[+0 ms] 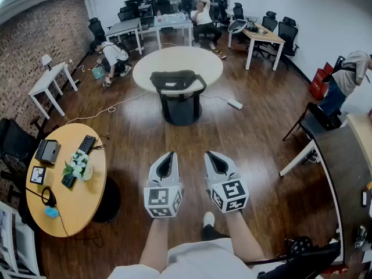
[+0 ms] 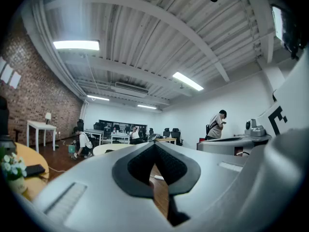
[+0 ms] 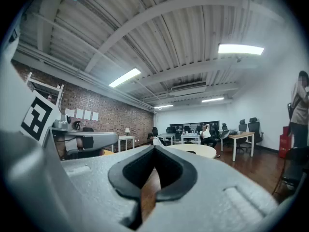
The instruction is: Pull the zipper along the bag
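Note:
A black bag [image 1: 177, 81] lies on the near side of a round white table [image 1: 145, 68] across the room. I hold both grippers side by side over the wooden floor, well short of that table. The left gripper [image 1: 168, 155] is shut with nothing in it, and its jaws meet at the tip in the left gripper view [image 2: 154, 147]. The right gripper [image 1: 211, 155] is also shut and empty, with only floor showing through the slit below its tip [image 3: 154, 149]. The white table [image 3: 193, 150] shows far beyond the right jaws.
A round yellow table [image 1: 70, 214] with a keyboard, flowers and a tablet stands at the left. A grey desk [image 1: 343, 167] runs along the right. A power strip [image 1: 235, 104] and cables lie on the floor. People sit or crouch [image 1: 113, 54] at the back.

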